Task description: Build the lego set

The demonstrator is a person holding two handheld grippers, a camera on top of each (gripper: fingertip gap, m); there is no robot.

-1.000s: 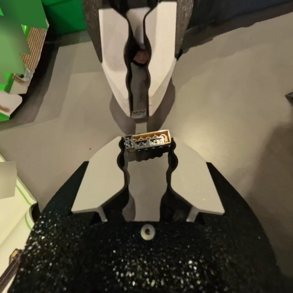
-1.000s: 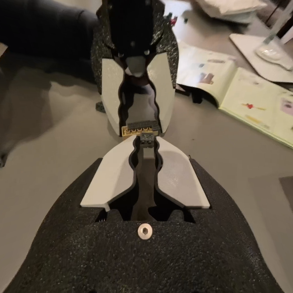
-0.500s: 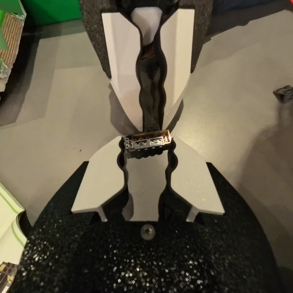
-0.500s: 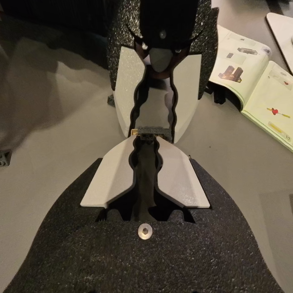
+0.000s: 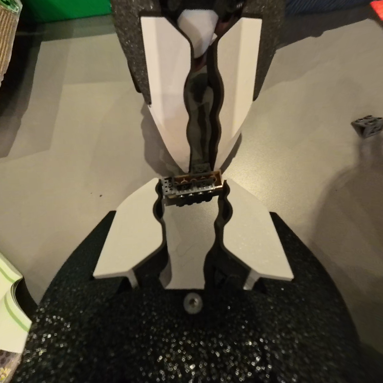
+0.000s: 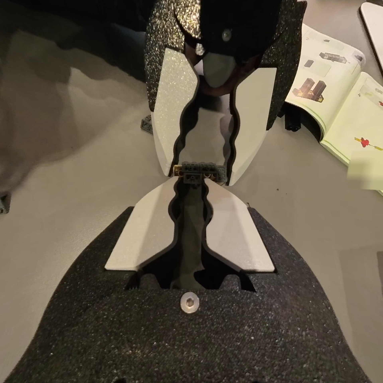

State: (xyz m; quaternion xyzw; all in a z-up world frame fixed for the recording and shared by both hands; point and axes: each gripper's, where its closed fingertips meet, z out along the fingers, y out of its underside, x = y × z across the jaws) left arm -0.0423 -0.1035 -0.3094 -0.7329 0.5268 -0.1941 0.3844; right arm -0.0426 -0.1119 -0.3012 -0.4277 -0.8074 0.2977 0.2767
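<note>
Since earlier: we have brought the two grippers tip to tip, so the small grey brick now meets the assembly.
Left gripper (image 5: 191,189): we clamp its fingers on the tan-and-grey assembly (image 5: 193,186), held above the table.
Right gripper (image 6: 191,180): we pinch the small grey brick (image 6: 192,177) at the tips, pressed against the assembly's far face in the left wrist view.
Table (image 5: 72,165): grey, under both grippers.
Loose grey brick (image 5: 367,128): far right in the left wrist view, well apart.
Instruction booklet (image 6: 331,93): open, far right in the right wrist view.
Green box (image 5: 68,9): far left.
</note>
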